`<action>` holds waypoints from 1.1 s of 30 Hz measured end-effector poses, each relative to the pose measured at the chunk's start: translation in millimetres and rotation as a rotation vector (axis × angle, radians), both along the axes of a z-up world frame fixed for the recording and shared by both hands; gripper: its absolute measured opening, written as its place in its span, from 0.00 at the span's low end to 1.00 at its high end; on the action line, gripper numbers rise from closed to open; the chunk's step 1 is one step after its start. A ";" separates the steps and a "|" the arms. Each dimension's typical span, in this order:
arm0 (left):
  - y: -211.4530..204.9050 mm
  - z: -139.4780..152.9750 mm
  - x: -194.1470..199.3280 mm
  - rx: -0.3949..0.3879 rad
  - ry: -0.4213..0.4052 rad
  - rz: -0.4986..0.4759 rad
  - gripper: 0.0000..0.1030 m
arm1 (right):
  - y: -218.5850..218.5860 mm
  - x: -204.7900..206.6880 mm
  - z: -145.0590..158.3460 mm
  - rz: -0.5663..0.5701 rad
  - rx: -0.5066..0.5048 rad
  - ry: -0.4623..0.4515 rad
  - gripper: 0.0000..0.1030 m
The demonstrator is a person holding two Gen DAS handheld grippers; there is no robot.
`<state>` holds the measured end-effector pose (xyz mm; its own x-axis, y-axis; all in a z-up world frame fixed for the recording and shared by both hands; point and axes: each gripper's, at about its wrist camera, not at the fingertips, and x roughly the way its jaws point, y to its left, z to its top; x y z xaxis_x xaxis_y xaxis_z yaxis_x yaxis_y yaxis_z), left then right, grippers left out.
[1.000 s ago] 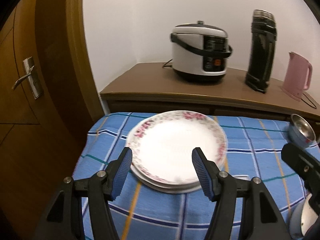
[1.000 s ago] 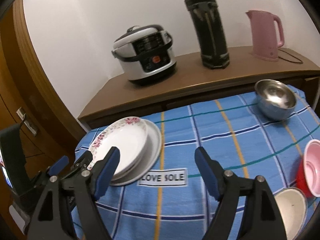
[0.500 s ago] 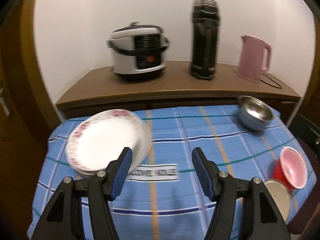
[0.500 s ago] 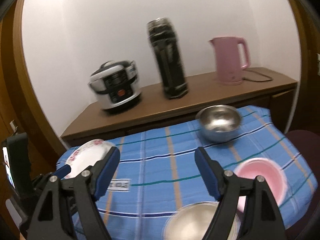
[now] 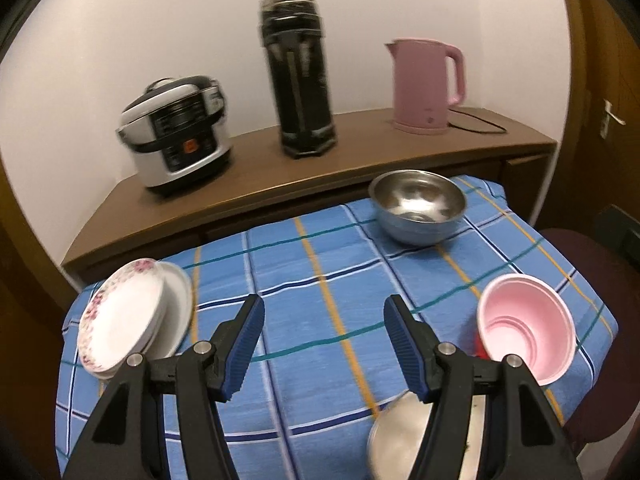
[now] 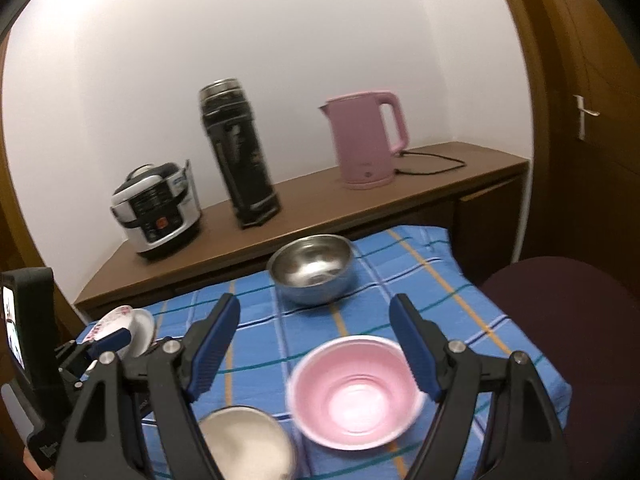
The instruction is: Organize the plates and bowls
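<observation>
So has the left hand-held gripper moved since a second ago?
Yes. The left hand-held gripper has swung right: the plate stack, earlier between its fingers, now sits far left, and the pink bowl has come into view.

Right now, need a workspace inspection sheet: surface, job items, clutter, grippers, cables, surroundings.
Surface: blue plaid tablecloth covers table.
Job's things: stacked floral-rimmed white plates at left edge; steel bowl at far side; pink plastic bowl, pale cream bowl near front.
Clutter: nothing seen on cloth.
Grippers: left gripper and right gripper open, empty.
Cables: black cord from pink kettle.
Surroundings: wooden sideboard with silver rice cooker, black thermos; maroon chair.
</observation>
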<state>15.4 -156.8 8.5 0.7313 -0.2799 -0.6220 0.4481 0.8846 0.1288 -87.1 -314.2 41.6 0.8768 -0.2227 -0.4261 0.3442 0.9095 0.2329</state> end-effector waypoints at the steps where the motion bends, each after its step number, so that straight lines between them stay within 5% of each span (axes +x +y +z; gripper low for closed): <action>1: -4.2 -0.8 -0.8 0.004 0.004 -0.007 0.63 | -7.3 -4.2 -0.6 -0.013 0.002 0.001 0.76; 12: -44.4 -5.6 -6.9 0.045 0.046 -0.088 0.63 | -55.4 -27.1 -13.7 -0.039 0.021 0.054 0.71; 22: -69.8 -17.5 -8.4 0.075 0.152 -0.178 0.63 | -66.7 -17.9 -42.4 0.071 0.075 0.145 0.60; 26: -82.2 -21.7 -10.6 0.067 0.188 -0.217 0.63 | -70.6 -13.2 -55.3 0.092 0.105 0.184 0.43; 33: -97.3 -35.0 -10.7 0.095 0.217 -0.231 0.63 | -79.6 -11.3 -65.8 0.090 0.141 0.205 0.42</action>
<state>4.7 -254.1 -26.5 0.5028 -0.3559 -0.7877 0.6615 0.7450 0.0857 -98.4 -393.7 -24.1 0.7826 -0.0734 -0.6182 0.3160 0.9024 0.2929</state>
